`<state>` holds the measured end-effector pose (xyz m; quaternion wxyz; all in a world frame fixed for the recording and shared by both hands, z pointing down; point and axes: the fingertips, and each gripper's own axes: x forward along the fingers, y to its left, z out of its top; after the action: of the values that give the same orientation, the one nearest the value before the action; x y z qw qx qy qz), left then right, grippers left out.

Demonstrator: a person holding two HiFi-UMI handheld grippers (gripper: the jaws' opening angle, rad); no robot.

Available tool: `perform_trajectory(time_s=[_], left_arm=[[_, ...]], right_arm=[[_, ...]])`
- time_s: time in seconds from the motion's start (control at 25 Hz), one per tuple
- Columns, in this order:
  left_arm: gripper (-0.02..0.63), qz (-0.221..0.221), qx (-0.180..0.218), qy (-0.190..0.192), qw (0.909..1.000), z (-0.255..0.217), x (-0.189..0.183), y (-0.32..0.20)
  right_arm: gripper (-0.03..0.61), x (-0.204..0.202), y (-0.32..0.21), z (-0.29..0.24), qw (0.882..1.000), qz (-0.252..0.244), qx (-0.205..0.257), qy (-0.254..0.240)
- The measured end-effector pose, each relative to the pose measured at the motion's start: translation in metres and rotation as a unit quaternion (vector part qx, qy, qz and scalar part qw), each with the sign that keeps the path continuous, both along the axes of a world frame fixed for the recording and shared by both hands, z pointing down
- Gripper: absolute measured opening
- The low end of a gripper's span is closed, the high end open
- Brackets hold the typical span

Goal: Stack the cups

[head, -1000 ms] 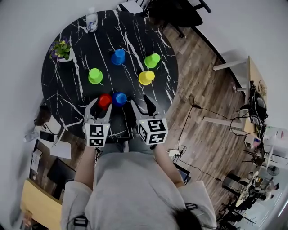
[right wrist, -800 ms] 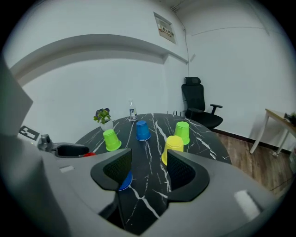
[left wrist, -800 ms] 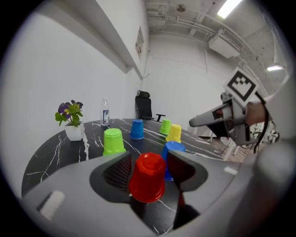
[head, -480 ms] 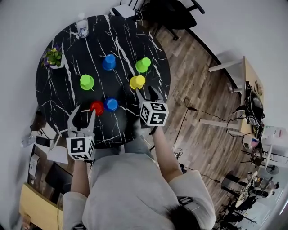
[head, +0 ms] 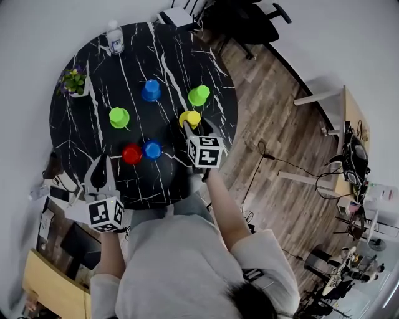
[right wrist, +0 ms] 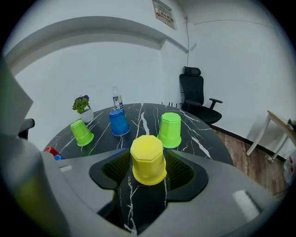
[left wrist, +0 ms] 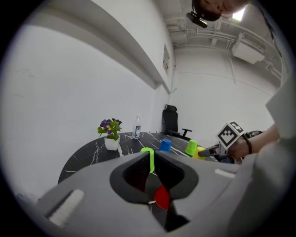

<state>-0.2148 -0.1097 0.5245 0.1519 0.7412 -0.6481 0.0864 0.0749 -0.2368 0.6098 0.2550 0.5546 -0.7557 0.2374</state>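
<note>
Several cups stand upside down on the round black marble table (head: 93, 134). The red cup (head: 131, 154) and a blue cup (head: 153, 149) sit side by side near the front. Farther off are a green cup (head: 119, 117), a blue cup (head: 150, 90) and another green cup (head: 199, 95). My right gripper (head: 196, 126) is open; its jaws have just been opening, and the yellow cup (right wrist: 148, 159) stands between them. My left gripper (head: 101, 163) hovers at the table's near left edge; its jaws have just been closing with nothing between them. The red cup (left wrist: 162, 198) shows beyond them.
A potted plant (head: 73, 81) and a clear bottle (head: 115, 37) stand at the table's far left rim. A black office chair (head: 246, 19) is behind the table. Wooden floor with cables lies to the right, and a desk with papers to the left.
My left gripper drew back from the red and blue cups to the near left edge, and its jaws came together. My right gripper moved forward until its jaws flanked the yellow cup.
</note>
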Motion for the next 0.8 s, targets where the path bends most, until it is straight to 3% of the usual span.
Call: perform_trajectory(time_s=[0.16, 0.36, 0.8], left_arm=[[0.086, -0.005, -0.001, -0.004, 1.0, 0.0, -0.004, -0.001], [0.086, 0.006, 0.005, -0.007, 0.9999, -0.002, -0.003, -0.007], [0.086, 0.043, 0.012, -0.016, 0.9989, -0.004, 0.003, -0.012]], right_arm=[[0.207, -0.005, -0.001, -0.009, 1.0, -0.018, 0.015, 0.004], [0.206, -0.021, 0.023, -0.028, 0.999, -0.045, 0.028, -0.008], [0.206, -0.054, 0.095, -0.015, 0.997, -0.078, 0.006, -0.005]])
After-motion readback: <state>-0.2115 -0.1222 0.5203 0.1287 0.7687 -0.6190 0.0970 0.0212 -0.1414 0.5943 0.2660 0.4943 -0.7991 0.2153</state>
